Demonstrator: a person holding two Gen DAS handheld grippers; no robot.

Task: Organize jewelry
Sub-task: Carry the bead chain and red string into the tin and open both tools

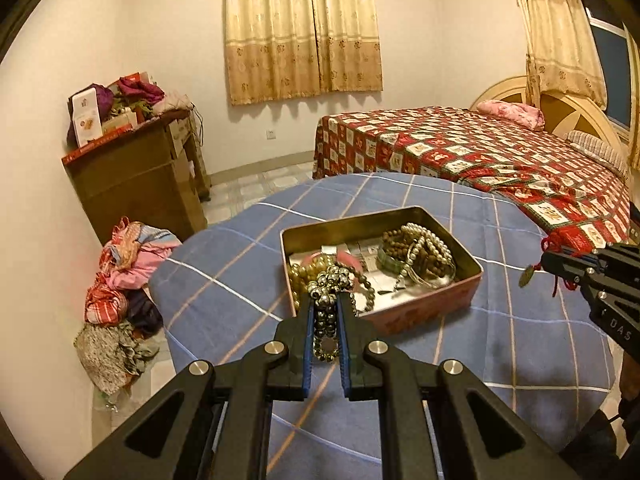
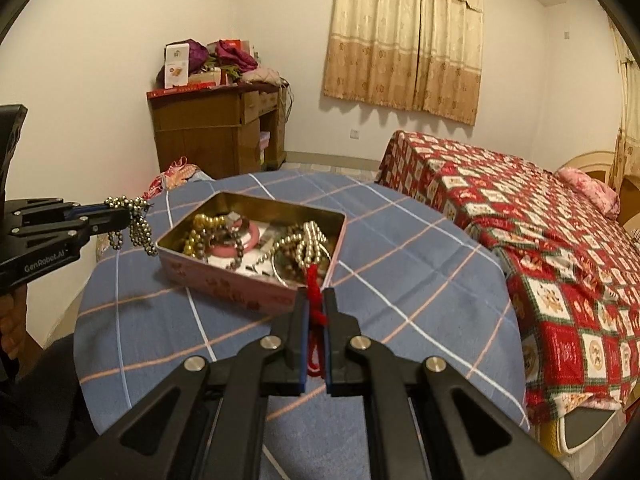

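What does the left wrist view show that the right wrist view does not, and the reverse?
Only the left wrist view shows a small pendant hanging from the red cord and the full clothes pile on the floor. Only the right wrist view shows the metallic bead strand dangling free beside the tin and the left gripper from the side. Both share the open tin of jewelry on the blue checked cloth, the bed and the curtains.
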